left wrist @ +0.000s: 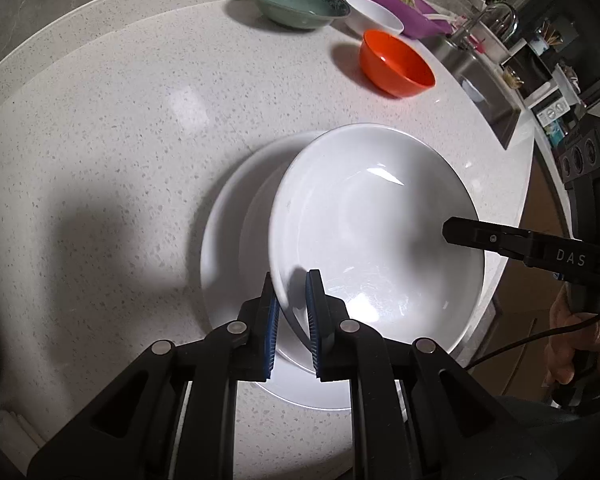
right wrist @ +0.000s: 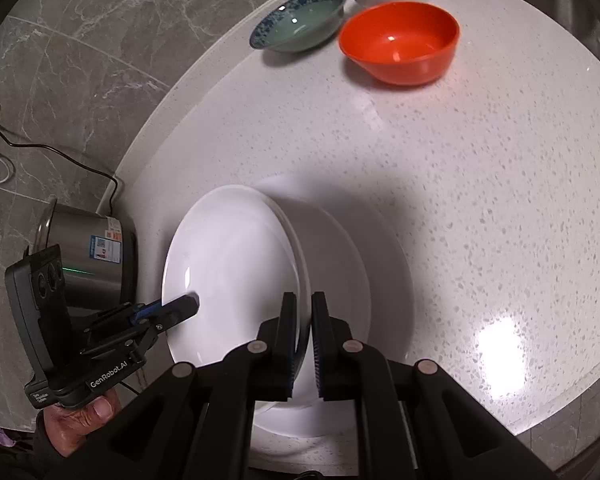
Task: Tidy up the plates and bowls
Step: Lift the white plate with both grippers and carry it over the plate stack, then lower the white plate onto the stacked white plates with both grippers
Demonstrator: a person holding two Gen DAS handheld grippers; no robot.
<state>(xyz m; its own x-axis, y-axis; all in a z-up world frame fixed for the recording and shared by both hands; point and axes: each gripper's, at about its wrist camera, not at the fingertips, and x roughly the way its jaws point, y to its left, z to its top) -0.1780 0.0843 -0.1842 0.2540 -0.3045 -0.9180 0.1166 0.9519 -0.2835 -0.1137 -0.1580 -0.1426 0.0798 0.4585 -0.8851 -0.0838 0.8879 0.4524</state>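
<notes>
A glossy white ceramic plate (left wrist: 376,240), deep and round with a smooth sloped wall, is held by both claws above a second white plate (left wrist: 228,248) that lies flat on the speckled pale stone counter (left wrist: 120,140), close to the counter's near edge. The held plate is tilted and sits off-centre over the lower one, so the lower plate's rim shows as a crescent on one side. The left gripper (left wrist: 294,312) pinches the held plate's rim between its blue ribbed pads, one finger outside the wall and one inside the bowl of the plate. The right gripper (right wrist: 304,332) is clamped on the opposite rim in the same way, black fingers pressed close with the thin edge between them. Toward the far edge of the counter stand a matte orange plastic bowl (left wrist: 396,64), a small white bowl (left wrist: 374,14) and a shallow green-glazed bowl (left wrist: 298,2) with a blue patterned rim. A steel pot (right wrist: 96,252) stands by the counter's left edge.
</notes>
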